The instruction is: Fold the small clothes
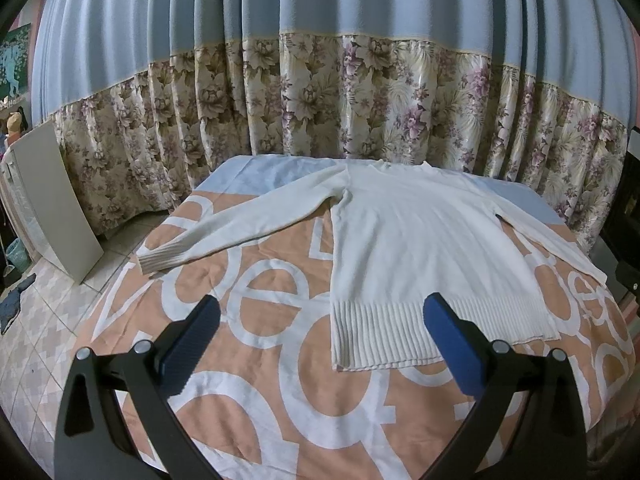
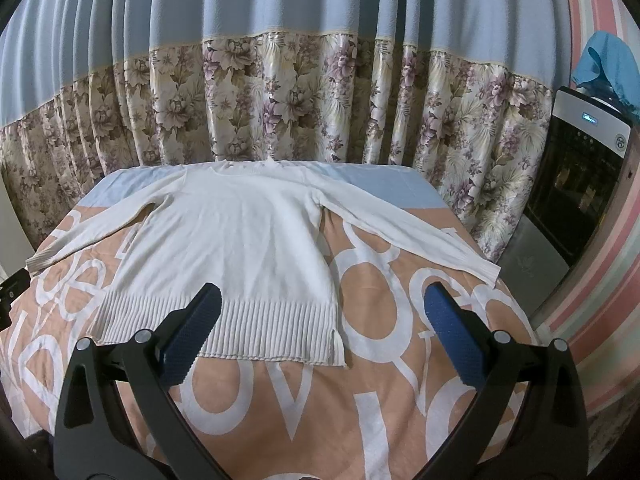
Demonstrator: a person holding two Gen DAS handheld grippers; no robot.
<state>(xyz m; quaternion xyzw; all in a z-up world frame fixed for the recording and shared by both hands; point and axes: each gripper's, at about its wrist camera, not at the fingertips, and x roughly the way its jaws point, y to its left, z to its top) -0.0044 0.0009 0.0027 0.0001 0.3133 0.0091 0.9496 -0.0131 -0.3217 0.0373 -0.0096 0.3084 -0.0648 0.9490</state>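
A white long-sleeved knit sweater [image 1: 420, 240] lies flat on the table, collar at the far edge, ribbed hem toward me, both sleeves spread out to the sides. It also shows in the right wrist view [image 2: 236, 236]. My left gripper [image 1: 322, 320] is open and empty, held above the hem's left corner. My right gripper [image 2: 324, 312] is open and empty, held above the hem's right corner. Neither gripper touches the sweater.
The table wears an orange cloth with big white letters [image 1: 280, 380], light blue at the far end [image 2: 384, 184]. A floral and blue curtain [image 1: 320, 92] hangs close behind. A white board [image 1: 52, 200] leans at left. A dark appliance [image 2: 576, 184] stands at right.
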